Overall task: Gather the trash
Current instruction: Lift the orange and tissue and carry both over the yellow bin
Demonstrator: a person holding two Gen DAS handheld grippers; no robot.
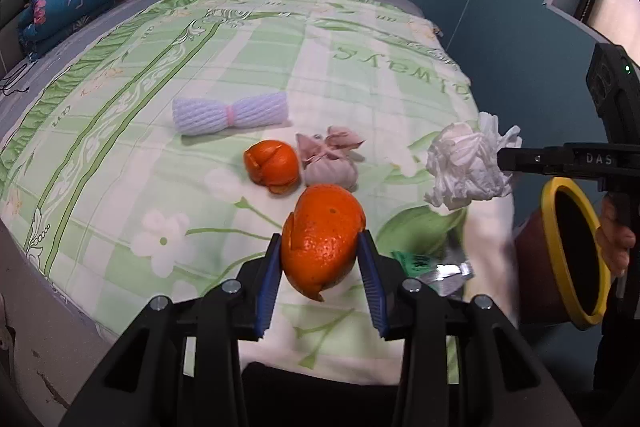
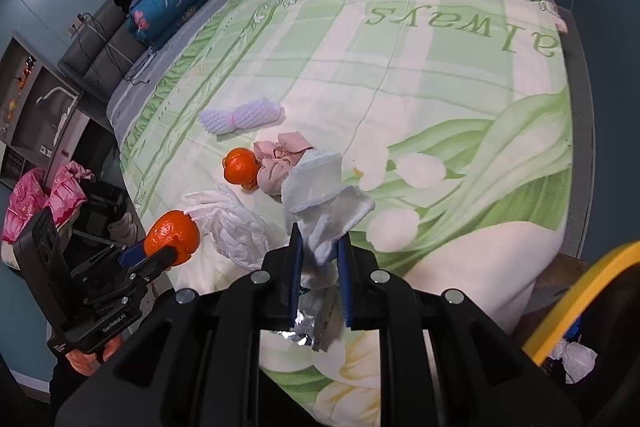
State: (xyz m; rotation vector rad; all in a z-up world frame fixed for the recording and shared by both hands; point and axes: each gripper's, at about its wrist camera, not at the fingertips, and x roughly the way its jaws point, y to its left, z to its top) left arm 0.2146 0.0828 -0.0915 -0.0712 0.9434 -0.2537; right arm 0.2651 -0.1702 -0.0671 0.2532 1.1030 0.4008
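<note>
Off the bed's (image 2: pixel 440 75) near edge: yellow-rimmed bin (image 2: pixel 576 311), crumpled white paper inside. Above the bed, my right gripper (image 2: pixel 319 259) clamped on a crumpled tissue (image 2: pixel 320 195); my left gripper (image 1: pixel 320 259) clamped on an orange peel (image 1: pixel 322 243).

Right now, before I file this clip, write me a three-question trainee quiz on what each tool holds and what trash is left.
1. True or false: the left tool holds an orange peel.
2. What does the right tool grip? A) foam net B) crumpled white tissue C) foil wrapper
3. Name the white ribbed item lying farthest up the bedspread.

Key:
1. True
2. B
3. The foam fruit net, beyond the second orange peel and the pink wad.
</note>
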